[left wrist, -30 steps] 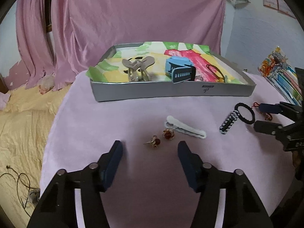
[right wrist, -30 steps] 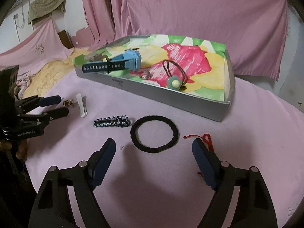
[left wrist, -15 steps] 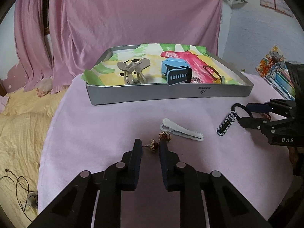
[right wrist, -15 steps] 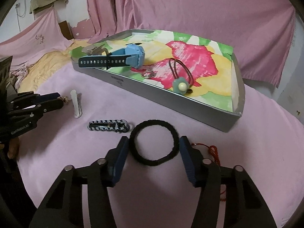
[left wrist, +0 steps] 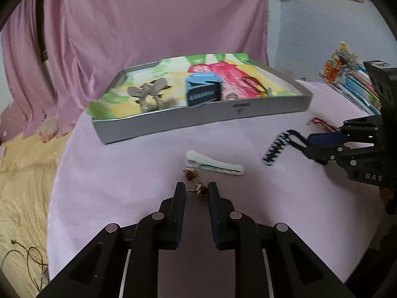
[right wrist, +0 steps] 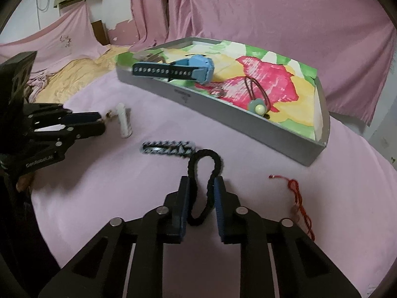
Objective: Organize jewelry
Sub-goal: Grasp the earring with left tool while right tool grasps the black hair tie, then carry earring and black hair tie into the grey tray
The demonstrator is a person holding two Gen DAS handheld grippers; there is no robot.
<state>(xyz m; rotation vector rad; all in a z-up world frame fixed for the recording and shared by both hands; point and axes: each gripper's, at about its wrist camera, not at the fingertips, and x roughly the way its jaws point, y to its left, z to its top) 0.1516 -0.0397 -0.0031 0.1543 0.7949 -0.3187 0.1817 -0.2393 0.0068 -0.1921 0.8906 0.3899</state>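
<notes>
- My left gripper (left wrist: 196, 193) has its jaws drawn close around a small reddish-gold earring (left wrist: 200, 190), which sits between the pads; whether both pads touch it I cannot tell.
- A second earring (left wrist: 190, 173) lies on the pink tabletop (left wrist: 119, 173) just ahead of that gripper, beside a white hair clip (left wrist: 214, 166).
- My right gripper (right wrist: 202, 193) is clamped on a black hair tie (right wrist: 204, 171), squeezed into a narrow loop that pokes out past the fingertips (its lower end hangs between the pads).
- A black-and-white patterned hair clip (right wrist: 167, 147) lies on the tabletop just left of the hair tie's far end.
- A red string bracelet (right wrist: 297, 198) lies on the tabletop to the right of my right gripper, apart from it.
- The grey tray (right wrist: 223, 114), lined with flowered paper, stands farther back and holds a blue watch (right wrist: 183, 69), a hair elastic with a pale bead (right wrist: 258, 101), a small metal ring (right wrist: 217, 92) and a beige claw clip (left wrist: 148, 94).
- Pink curtains (left wrist: 148, 24) hang behind the tabletop.
</notes>
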